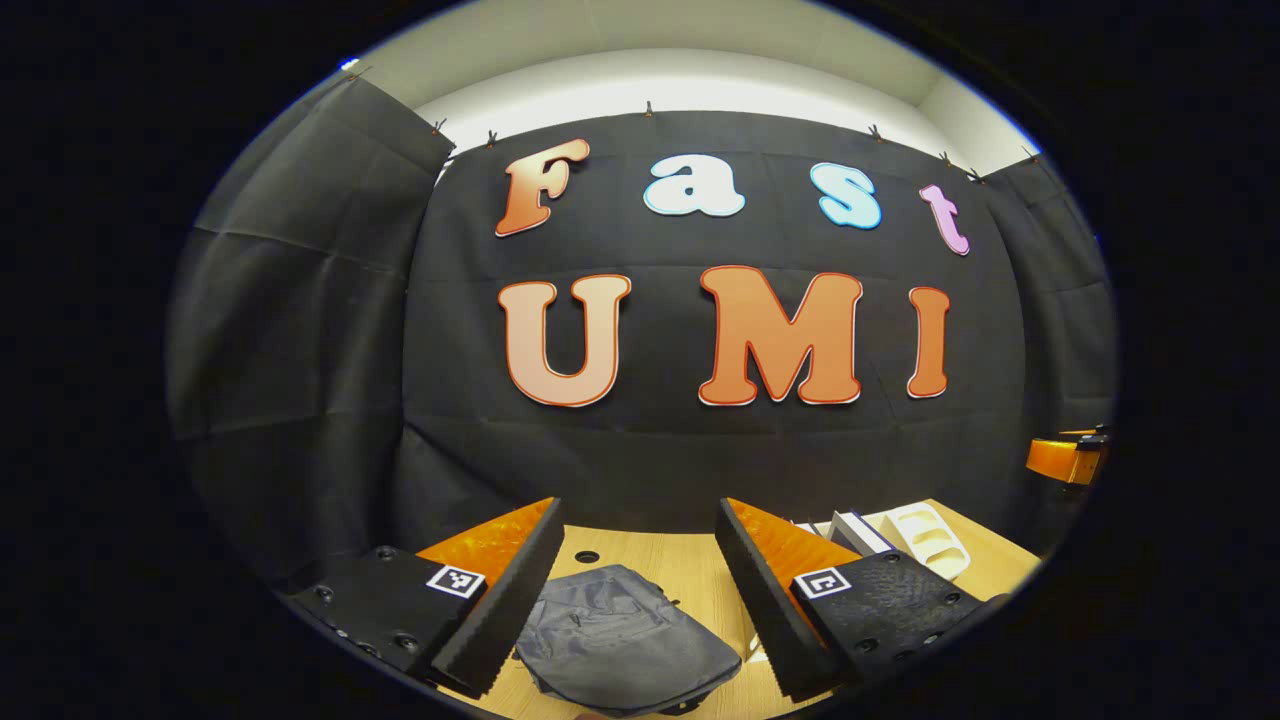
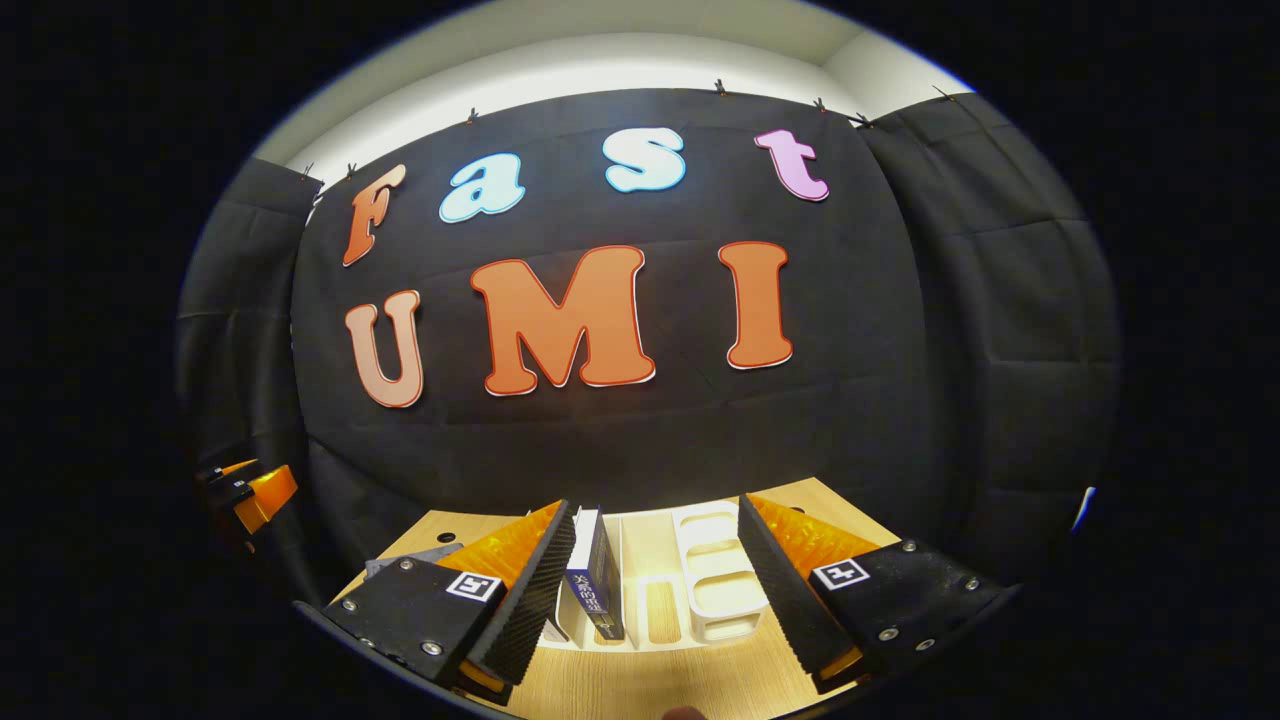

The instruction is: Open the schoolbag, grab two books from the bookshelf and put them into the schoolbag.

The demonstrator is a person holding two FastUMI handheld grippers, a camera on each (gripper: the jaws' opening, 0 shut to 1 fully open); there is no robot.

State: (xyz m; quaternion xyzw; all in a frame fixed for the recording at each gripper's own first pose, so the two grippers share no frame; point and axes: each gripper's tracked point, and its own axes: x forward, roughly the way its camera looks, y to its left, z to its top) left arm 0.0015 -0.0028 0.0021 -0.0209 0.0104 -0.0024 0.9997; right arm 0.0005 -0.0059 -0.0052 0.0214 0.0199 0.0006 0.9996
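The light wooden counter point(image 1: 680, 560) carries everything. In the left gripper view, a floppy dark grey cloth schoolbag point(image 1: 620, 640) lies flat on the counter, right below the left tool point(image 1: 640, 590). That tool's two fingers are spread wide apart with nothing between them. Off to the right in the same view sits the white plastic bookshelf point(image 1: 925, 535), with the other tool point(image 1: 1070, 455) far at the edge.

In the right gripper view, the white plastic bookshelf point(image 2: 715, 575) is close up. A dark blue book point(image 2: 597, 580) stands upright in it, just beside the left finger. Its spine has white writing, too small to read. The right tool point(image 2: 655, 590) is also spread wide open and holds nothing. A grey corner of the schoolbag point(image 2: 415, 557) peeks out behind its left finger. Each tool wears small black-and-white square tags point(image 2: 474, 585).
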